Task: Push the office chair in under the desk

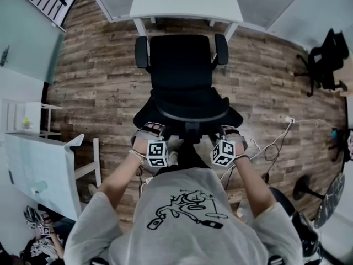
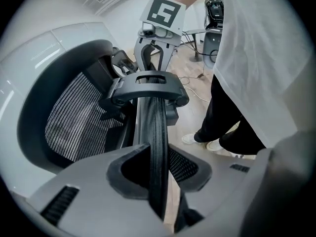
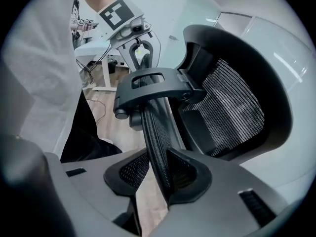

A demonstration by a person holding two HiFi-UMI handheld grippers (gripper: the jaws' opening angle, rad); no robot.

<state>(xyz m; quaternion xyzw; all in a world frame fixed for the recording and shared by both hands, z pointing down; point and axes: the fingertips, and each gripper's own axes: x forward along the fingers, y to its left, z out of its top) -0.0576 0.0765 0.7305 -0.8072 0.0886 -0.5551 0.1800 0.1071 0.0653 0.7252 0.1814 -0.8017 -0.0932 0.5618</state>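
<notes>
A black mesh office chair [image 1: 181, 65] stands on the wood floor, facing a white desk [image 1: 185, 1] at the top of the head view, with its seat just short of the desk's edge. I stand behind it. My left gripper [image 1: 150, 131] and right gripper [image 1: 229, 132] sit at the two ends of the curved headrest [image 1: 190, 117]. In the left gripper view the headrest's black rim [image 2: 158, 127] runs edge-on between the jaws of the left gripper [image 2: 159, 167], which close on it. The right gripper [image 3: 159, 174] holds the rim [image 3: 155, 127] the same way. The backrest mesh [image 3: 232, 112] lies beyond.
A second black chair [image 1: 325, 59] stands at the far right. White cables [image 1: 273, 145] trail over the floor to my right, near a round chair base [image 1: 309, 189]. Another white desk [image 1: 41, 170] and a small white shelf [image 1: 27, 117] are at my left.
</notes>
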